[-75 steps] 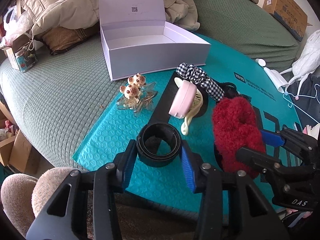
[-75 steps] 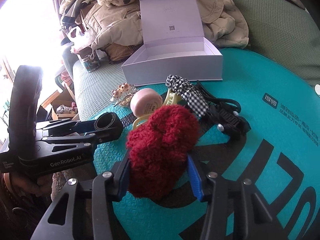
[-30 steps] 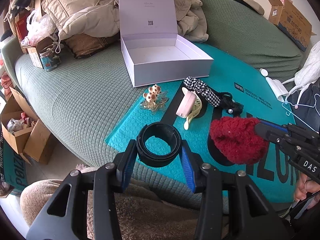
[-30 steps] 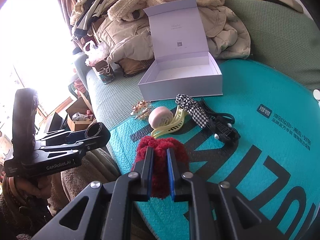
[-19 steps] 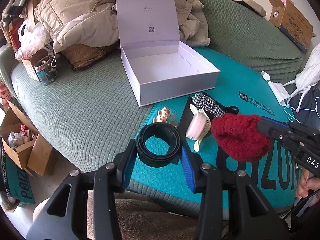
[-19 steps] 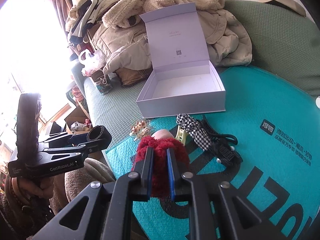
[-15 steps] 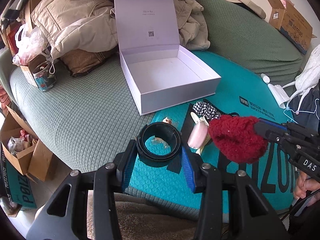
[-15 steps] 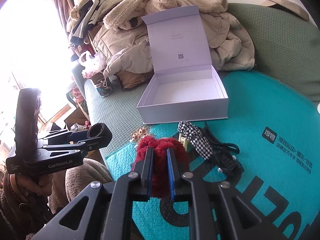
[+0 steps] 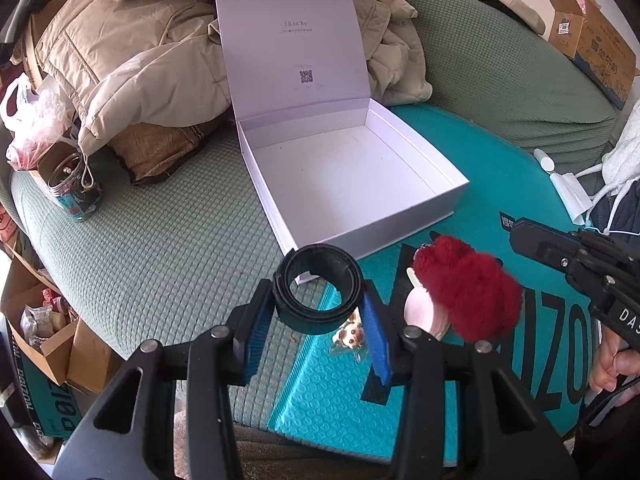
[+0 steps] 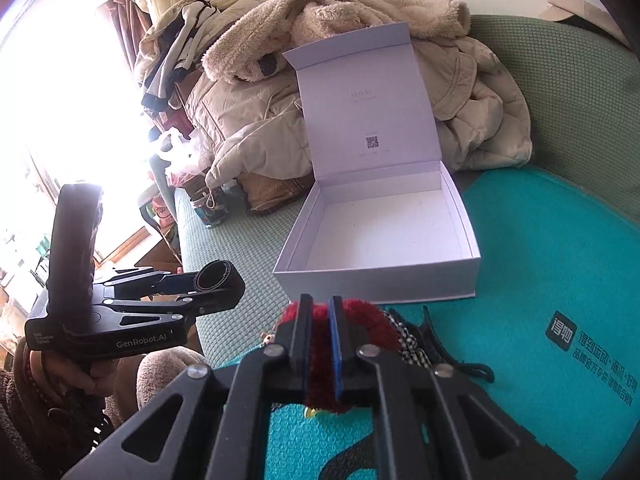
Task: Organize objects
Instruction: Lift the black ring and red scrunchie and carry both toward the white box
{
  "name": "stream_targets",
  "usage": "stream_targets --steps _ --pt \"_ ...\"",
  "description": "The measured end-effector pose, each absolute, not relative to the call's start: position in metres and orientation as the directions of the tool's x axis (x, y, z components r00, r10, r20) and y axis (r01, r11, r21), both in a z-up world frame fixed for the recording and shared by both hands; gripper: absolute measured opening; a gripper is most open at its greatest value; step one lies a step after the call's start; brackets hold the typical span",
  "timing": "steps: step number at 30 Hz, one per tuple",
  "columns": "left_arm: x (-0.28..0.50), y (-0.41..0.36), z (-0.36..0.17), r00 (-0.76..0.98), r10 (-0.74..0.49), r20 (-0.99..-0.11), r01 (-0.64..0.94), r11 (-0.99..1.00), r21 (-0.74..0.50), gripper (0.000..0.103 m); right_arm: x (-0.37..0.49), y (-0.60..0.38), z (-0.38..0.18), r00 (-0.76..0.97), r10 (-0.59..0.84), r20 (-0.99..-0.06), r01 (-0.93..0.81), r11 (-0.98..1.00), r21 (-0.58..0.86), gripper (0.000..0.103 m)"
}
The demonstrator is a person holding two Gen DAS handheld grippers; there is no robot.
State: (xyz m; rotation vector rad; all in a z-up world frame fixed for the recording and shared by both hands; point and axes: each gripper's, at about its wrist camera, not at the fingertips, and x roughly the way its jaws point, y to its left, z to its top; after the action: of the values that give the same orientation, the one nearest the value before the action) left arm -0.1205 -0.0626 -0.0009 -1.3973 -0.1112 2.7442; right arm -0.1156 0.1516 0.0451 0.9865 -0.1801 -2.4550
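One white gift box (image 9: pixel 440 216) sits open ahead of me on the green bedcover (image 9: pixel 160 248), its near corner over the teal bubble mailer (image 9: pixel 332 400). Its hinged lid (image 9: pixel 292 40) stands upright at the back, and the inside is bare.

My left gripper (image 9: pixel 318 320) is narrowed onto one coiled black belt (image 9: pixel 318 300), both blue pads pressed against its sides, and it hangs just short of the box's near corner. My right gripper (image 10: pixel 320 344) is pinched nearly closed on one fluffy red scrunchie (image 10: pixel 360 320), whose pile bulges out on either side of the fingers, also just in front of the box.

Below my hands on the mailer lie the loose pieces: one pink-and-cream claw clip (image 9: pixel 418 312), one clear clip with bear faces (image 9: pixel 350 338), and one black-and-white gingham scrunchie (image 10: pixel 408 344). Beside that is something black (image 10: pixel 436 344), perhaps another clip; my fingers hide too much to be sure.
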Motion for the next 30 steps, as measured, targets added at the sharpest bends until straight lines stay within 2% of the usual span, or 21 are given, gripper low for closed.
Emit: stream_targets --steps 7,13,15,16,17,19,22,30 --pt "-0.143 -0.067 -0.007 -0.586 0.110 -0.803 -0.027 -0.993 -0.116 0.041 -0.133 0.145 0.030 -0.578 -0.507 -0.639 0.425 -0.856 0.295 0.005" --pt "-0.143 -0.062 -0.017 -0.576 0.136 -0.806 -0.045 -0.990 -0.135 0.041 -0.128 0.145 0.020 -0.584 -0.457 -0.671 0.409 -0.880 0.243 0.008" --pt "-0.140 -0.058 -0.019 -0.573 0.140 -0.808 -0.054 -0.990 -0.134 0.041 -0.122 0.148 0.018 -0.602 -0.414 -0.683 0.393 -0.898 0.197 0.020" --pt "-0.138 -0.055 -0.021 -0.571 0.145 -0.808 -0.058 -0.989 -0.136 0.041 -0.118 0.151 0.016 -0.611 -0.394 -0.687 0.383 -0.906 0.179 0.037" --pt "-0.136 -0.053 -0.022 -0.568 0.148 -0.809 -0.061 -0.988 -0.139 0.041 -0.114 0.155 0.015 -0.617 -0.374 -0.692 0.369 -0.915 0.165 0.061" --pt "-0.133 -0.048 -0.025 -0.563 0.157 -0.812 -0.071 -0.987 -0.143 0.041 -0.105 0.163 0.011 -0.627 -0.350 -0.696 0.343 -0.926 0.157 0.076" --pt "-0.127 -0.038 -0.028 -0.556 0.170 -0.813 -0.087 -0.985 -0.147 0.041 -0.094 0.174 0.005 -0.626 -0.321 -0.711 0.302 -0.940 0.158 0.076" --pt "-0.107 -0.015 -0.039 -0.536 0.187 -0.823 -0.123 -0.982 -0.143 0.041 -0.068 0.181 -0.012 -0.653 -0.202 -0.730 0.242 -0.969 0.052 0.078"
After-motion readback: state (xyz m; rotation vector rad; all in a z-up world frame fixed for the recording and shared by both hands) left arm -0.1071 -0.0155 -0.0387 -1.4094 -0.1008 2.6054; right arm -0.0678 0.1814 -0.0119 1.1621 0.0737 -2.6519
